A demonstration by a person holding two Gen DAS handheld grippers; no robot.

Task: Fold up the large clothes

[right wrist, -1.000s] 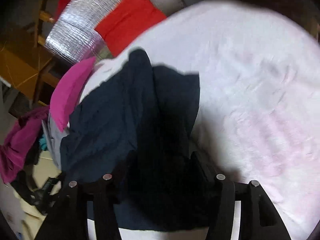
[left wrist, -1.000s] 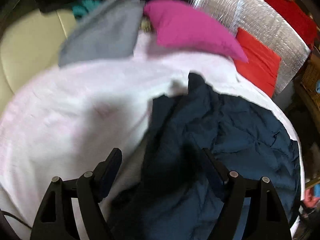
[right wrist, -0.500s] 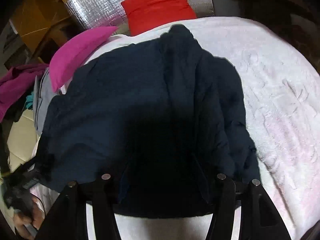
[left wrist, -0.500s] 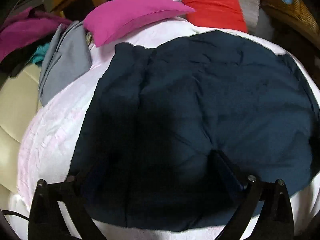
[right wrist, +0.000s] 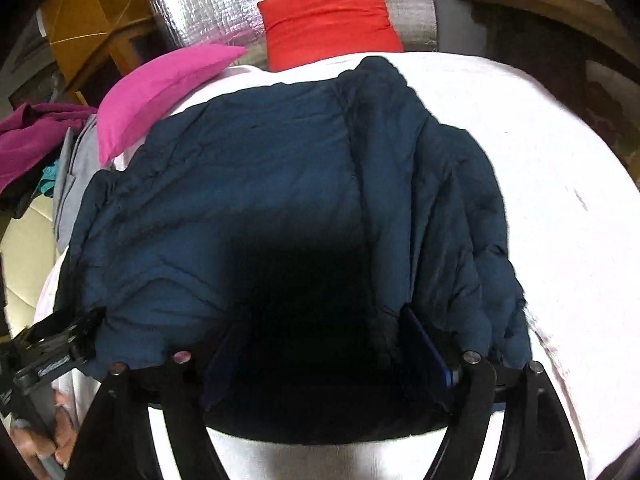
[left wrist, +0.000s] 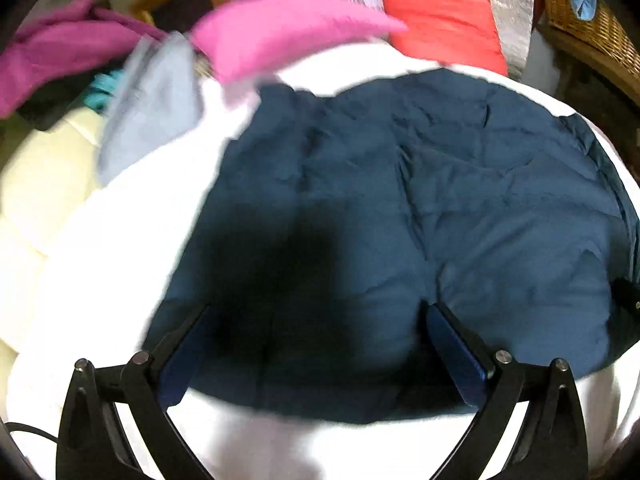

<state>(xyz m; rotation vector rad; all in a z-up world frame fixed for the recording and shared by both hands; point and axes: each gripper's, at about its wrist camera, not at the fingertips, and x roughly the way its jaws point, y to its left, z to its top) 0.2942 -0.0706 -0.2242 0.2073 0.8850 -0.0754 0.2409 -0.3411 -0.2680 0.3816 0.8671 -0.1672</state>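
A large dark navy garment [left wrist: 420, 208] lies spread on a white-pink blanket [left wrist: 120, 248]; it also shows in the right wrist view [right wrist: 260, 184], with a bunched fold along its right side. My left gripper [left wrist: 316, 312] is open, its fingers just above the garment's near edge. My right gripper [right wrist: 320, 316] is open too, over the near edge further right. The left gripper's body [right wrist: 56, 348] and a hand show at the lower left of the right wrist view.
A pink pillow [left wrist: 288, 28], a grey folded cloth [left wrist: 152, 100], a magenta clothes pile [left wrist: 60, 52] and a red cushion [left wrist: 444, 20] against silver foil [right wrist: 208, 4] lie at the far side. A wicker basket [left wrist: 588, 20] is at the right. A cream sofa [left wrist: 36, 168] is at the left.
The crumpled navy garment has been pulled out flat across the blanket. Both grippers have drawn back to its near edge and stay open.
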